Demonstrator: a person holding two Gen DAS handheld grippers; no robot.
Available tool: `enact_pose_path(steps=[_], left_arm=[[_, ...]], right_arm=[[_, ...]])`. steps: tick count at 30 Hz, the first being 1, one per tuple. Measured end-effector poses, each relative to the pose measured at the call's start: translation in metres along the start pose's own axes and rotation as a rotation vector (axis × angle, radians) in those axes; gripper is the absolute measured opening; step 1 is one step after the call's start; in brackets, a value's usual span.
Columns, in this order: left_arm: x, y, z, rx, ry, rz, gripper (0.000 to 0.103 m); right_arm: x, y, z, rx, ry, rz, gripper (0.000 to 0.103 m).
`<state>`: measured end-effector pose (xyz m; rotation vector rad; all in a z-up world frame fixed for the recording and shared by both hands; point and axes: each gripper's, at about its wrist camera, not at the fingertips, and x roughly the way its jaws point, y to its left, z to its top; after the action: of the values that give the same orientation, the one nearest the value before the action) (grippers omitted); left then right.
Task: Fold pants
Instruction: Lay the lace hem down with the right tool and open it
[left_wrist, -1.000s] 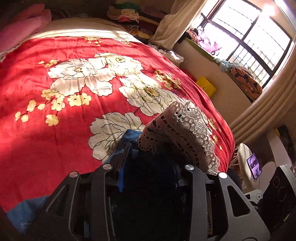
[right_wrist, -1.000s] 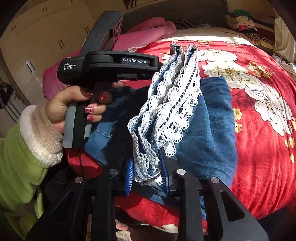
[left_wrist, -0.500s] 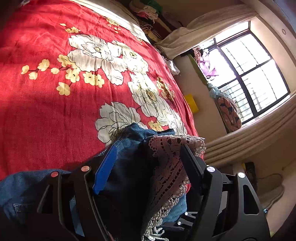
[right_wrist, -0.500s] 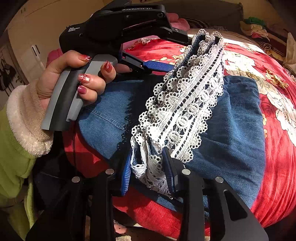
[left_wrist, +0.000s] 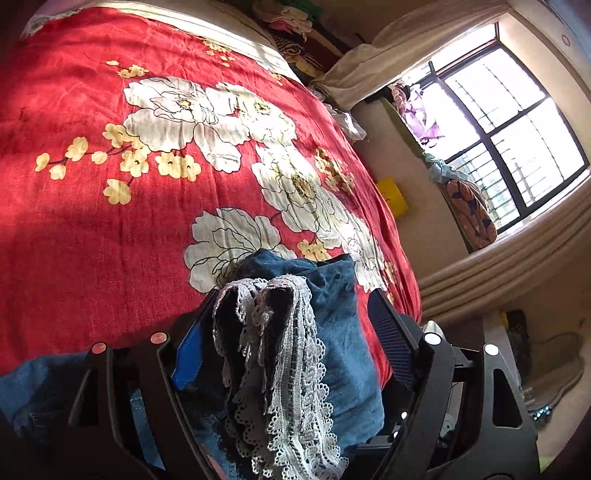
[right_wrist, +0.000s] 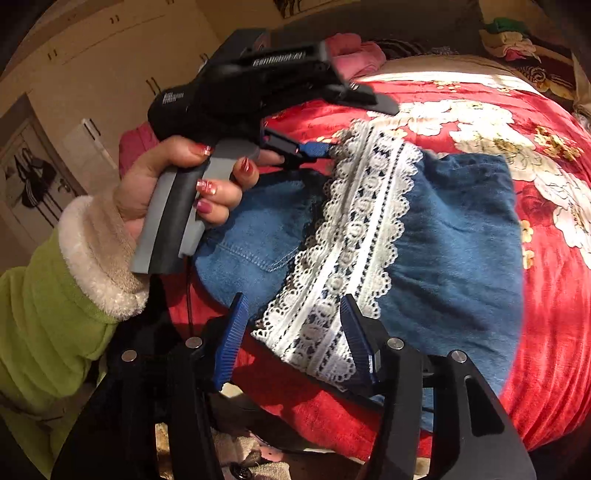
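Green fleece with a cream cuff covers the forearm at the left of the right wrist view, and the hand (right_wrist: 173, 192) past it grips the left gripper (right_wrist: 354, 122) by its grey handle; the printing on that tool's black body is too smeared to read. Its fingers are spread wide, the blue-padded one lying against the far end of the lace hem (right_wrist: 354, 229) and the other pointing out over the bedspread (right_wrist: 554, 295) clear of the cloth. Toward the middle, the denim pants (right_wrist: 461, 251) lie folded on the red flowered bedspread near its front edge, the lace band laid across them. The right gripper (right_wrist: 291, 332) is also spread wide, its blue pads either side of the near end of the lace; whether either pad touches it is hard to tell. Below the bed edge, the floor is dark and cut off.

Only the left wrist view shows the window (left_wrist: 509, 122) and curtains at the right. There the lace hem (left_wrist: 280, 369) hangs bunched between the left gripper's (left_wrist: 295, 317) parted fingers, over the denim pants (left_wrist: 343, 332), and the lower part of the cloth is lost in shadow.
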<state>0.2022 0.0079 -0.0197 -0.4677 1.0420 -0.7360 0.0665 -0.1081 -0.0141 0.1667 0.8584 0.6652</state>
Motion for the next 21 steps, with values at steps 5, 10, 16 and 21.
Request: enact_pose_path(steps=[5,10,16,21], left_arm=[[0.016,-0.002,-0.002,0.040,0.043,0.029,0.058],[0.023,-0.001,-0.003,0.047,0.054,0.033,0.027],[0.023,0.000,-0.002,0.033,0.048,-0.020,0.015],[0.028,-0.001,0.002,0.062,0.043,0.028,0.015]], right_arm=[[-0.030,-0.065,0.034,0.121,-0.079,-0.132,0.054],[-0.008,-0.127,0.066,0.223,-0.014,-0.134,0.055],[0.038,-0.156,0.076,0.324,0.092,-0.011,0.041],[0.029,-0.165,0.081,0.317,0.057,-0.030,0.014]])
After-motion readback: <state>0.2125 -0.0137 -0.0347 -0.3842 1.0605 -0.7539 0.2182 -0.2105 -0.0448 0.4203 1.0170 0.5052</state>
